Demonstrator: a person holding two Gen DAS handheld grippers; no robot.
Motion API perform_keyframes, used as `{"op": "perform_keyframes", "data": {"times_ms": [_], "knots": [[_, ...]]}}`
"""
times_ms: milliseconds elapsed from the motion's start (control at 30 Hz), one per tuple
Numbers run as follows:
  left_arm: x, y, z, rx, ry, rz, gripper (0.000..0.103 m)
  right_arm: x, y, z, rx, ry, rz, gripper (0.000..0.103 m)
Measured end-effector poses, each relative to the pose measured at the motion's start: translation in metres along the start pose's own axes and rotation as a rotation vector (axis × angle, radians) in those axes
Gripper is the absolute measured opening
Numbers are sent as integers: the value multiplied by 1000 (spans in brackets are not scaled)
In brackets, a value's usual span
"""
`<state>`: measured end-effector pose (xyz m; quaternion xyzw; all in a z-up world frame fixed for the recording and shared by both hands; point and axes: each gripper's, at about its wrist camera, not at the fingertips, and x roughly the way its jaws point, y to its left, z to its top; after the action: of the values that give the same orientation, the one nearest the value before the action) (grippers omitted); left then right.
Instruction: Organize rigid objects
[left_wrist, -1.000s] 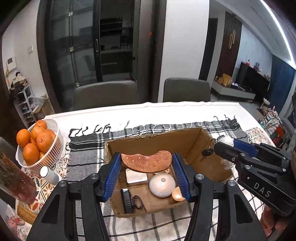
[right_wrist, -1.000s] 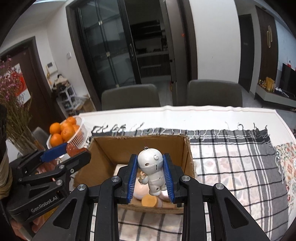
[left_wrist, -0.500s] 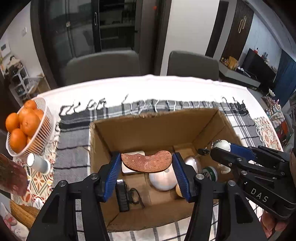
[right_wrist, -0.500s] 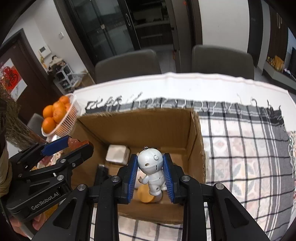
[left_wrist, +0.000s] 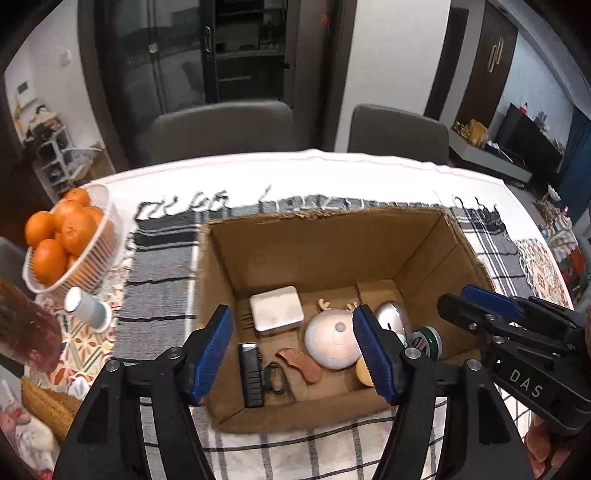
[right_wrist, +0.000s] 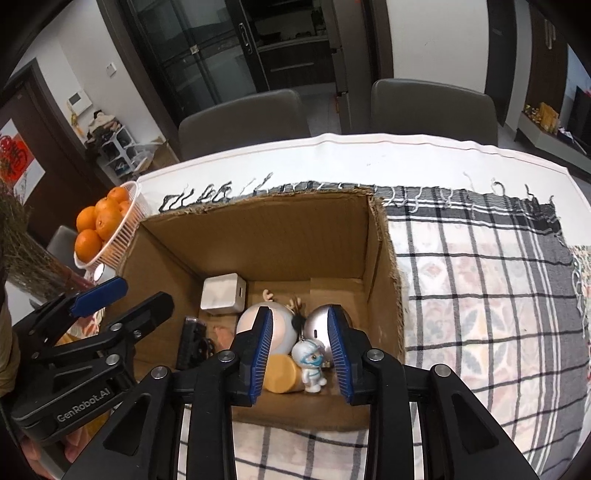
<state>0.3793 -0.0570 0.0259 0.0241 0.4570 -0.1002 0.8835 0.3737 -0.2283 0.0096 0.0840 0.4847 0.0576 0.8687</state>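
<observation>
L gripper (left_wrist: 293, 350) hangs over the near edge of the cardboard box (left_wrist: 325, 258), fingers (left_wrist: 212, 347) spread wide w/ nothing between them. R gripper (right_wrist: 300, 350) sits at the box's near right corner, also well open and empty; the small white figurine (right_wrist: 310, 363) stands on the box floor in the gap btwn its pads, apparently touching neither.

Inside the box, near to far: an orange cap-like disc (right_wrist: 280, 374) just beside the figurine; a black ridged block w/ a cord (left_wrist: 251, 373); a thin reddish-brown curved piece (left_wrist: 300, 362) lying flat next to it; a green-and-white can (left_wrist: 426, 341) on its side by the right wall. Then a round white dome w/ antlers (left_wrist: 332, 343), a silver rounded item (left_wrist: 393, 317) behind it, and a white square case (left_wrist: 277, 310) toward the back wall.

Handling, as a judgement: all look hard and light. Figurine is prob. hollow plastic, smooth, top-heavy, so pinch across the torso, not the head; the keyring loop could snag. Curved piece is thin and flat, hard to lift off the floor, so take it across its narrow width at an edge. Dome and silver item are slick and rounded, so pads should close on the widest line or they may squirt out. Case offers flat parallel sides, easiest grip.

Beyond the box: checked cloth (right_wrist: 480, 295) on the tabletop, a basket of oranges (left_wrist: 62, 236) far left.
</observation>
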Motion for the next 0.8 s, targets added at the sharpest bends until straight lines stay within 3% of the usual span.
{"op": "perform_keyframes", "data": {"times_ms": [100,267,567,800], "knots": [[-20,2,-7,-2,-47,20,70,-15,3,-6,2,-40,-17,36],[-55,4,-24,-14,-114,59,77,-46,10,-21,-3,-109,-42,51],[-109,12,-72,-33,-246,134,99,-98,27,-61,-9,-204,-120,77],[-153,12,-112,-32,-359,182,103,-141,36,-107,15,-289,-160,84]]}}
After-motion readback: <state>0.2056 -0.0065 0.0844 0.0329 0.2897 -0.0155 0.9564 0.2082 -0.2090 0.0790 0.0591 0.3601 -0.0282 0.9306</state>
